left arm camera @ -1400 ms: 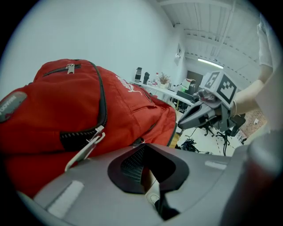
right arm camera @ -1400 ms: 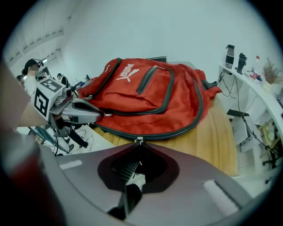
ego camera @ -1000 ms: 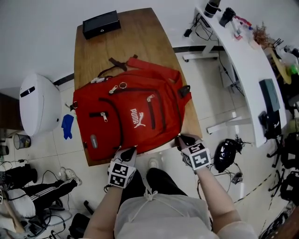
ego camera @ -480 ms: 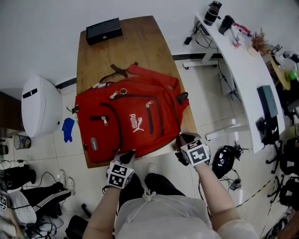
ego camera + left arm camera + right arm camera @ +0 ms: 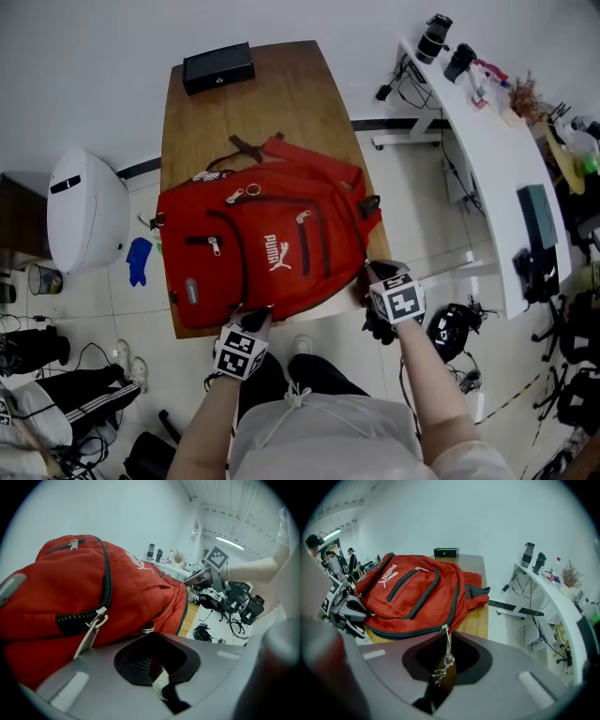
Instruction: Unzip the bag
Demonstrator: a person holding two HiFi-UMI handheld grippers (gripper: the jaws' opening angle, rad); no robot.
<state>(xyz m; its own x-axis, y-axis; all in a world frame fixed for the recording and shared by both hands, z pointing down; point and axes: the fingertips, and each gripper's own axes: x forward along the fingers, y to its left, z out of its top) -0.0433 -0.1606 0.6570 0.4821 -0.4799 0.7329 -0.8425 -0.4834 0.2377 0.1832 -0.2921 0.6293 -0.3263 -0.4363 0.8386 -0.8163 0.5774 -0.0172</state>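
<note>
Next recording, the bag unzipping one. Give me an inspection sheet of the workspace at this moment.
Surface: wooden table, backpack across its near half.
Job's things: red backpack lying flat, zippers look closed; zipper pull at its near right corner.
Clutter: black box at the far edge.
Grippers: left gripper at the backpack's near edge, grip unclear; right gripper jaws opening, pull hanging between them.
Cables: cables by the white desk.
Surroundings: white rounded appliance, blue cloth on the floor.

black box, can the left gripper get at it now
Probably not directly: the red backpack lies between the left gripper at the table's near edge and the black box at the far end.
</note>
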